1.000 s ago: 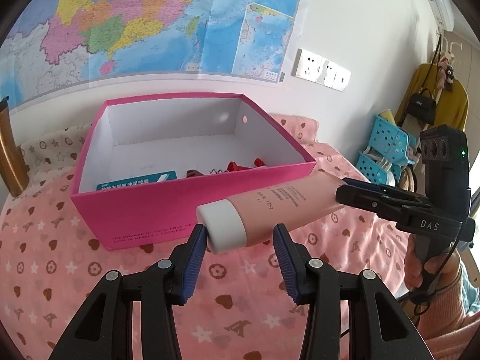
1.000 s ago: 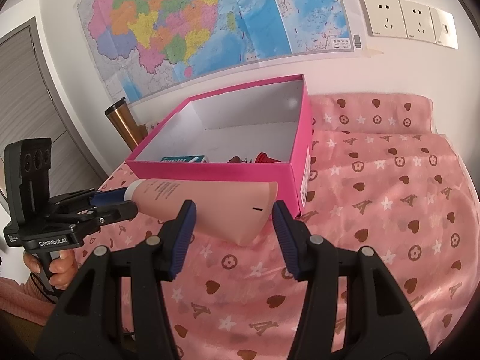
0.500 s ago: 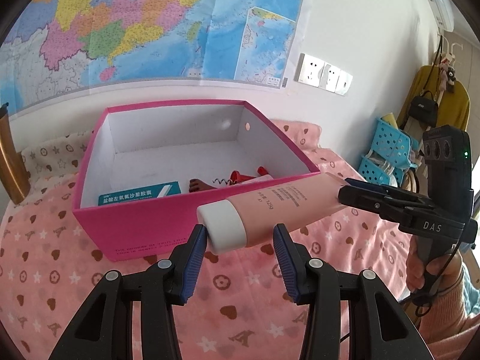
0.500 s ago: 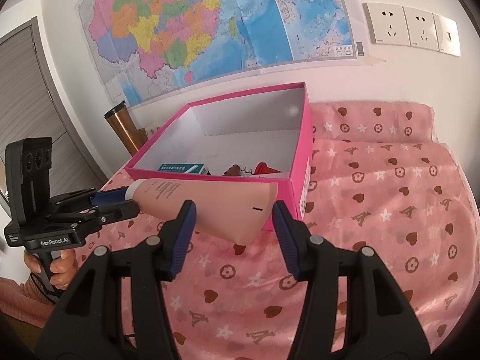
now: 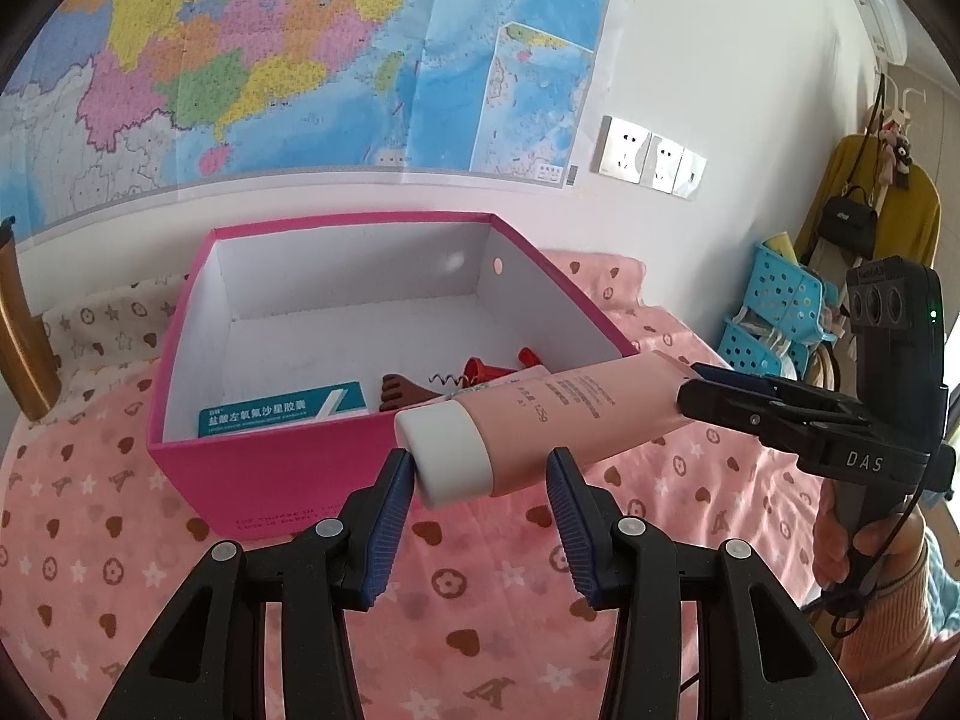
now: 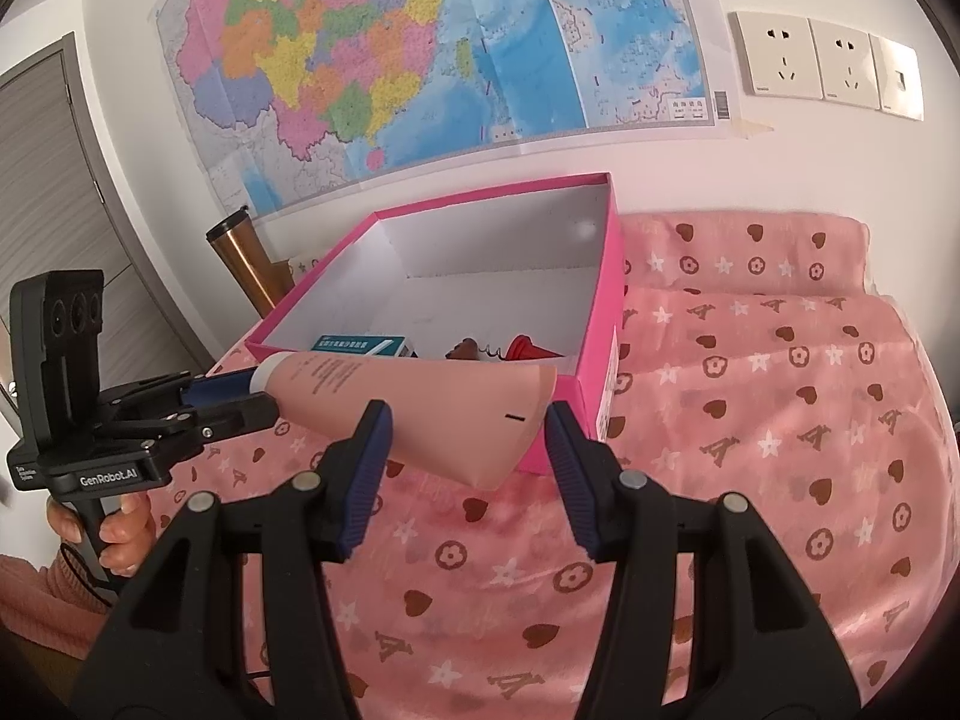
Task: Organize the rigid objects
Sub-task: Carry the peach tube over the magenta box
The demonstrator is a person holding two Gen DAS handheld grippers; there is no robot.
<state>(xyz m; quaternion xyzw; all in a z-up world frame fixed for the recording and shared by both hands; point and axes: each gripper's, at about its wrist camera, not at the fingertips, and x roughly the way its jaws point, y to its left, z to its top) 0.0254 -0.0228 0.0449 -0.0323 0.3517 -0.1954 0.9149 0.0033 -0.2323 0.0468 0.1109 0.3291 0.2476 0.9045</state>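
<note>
The pink cosmetic tube (image 5: 558, 414) hung level just near of the pink box's (image 5: 288, 468) front wall, carried by both ends: left gripper (image 5: 480, 474) clamped on its white cap, right gripper (image 6: 468, 438) on its crimped tail, probably for steadiness.

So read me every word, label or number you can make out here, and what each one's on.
"DAS": on the right gripper's black body.
"GenRobot.AI": on the left gripper's black body.
"125g", probably: on the pink tube; its other lines are too small.
Chinese lettering, blurred: on the teal carton.
Pink box front print and wall map labels: unreadable.
</note>
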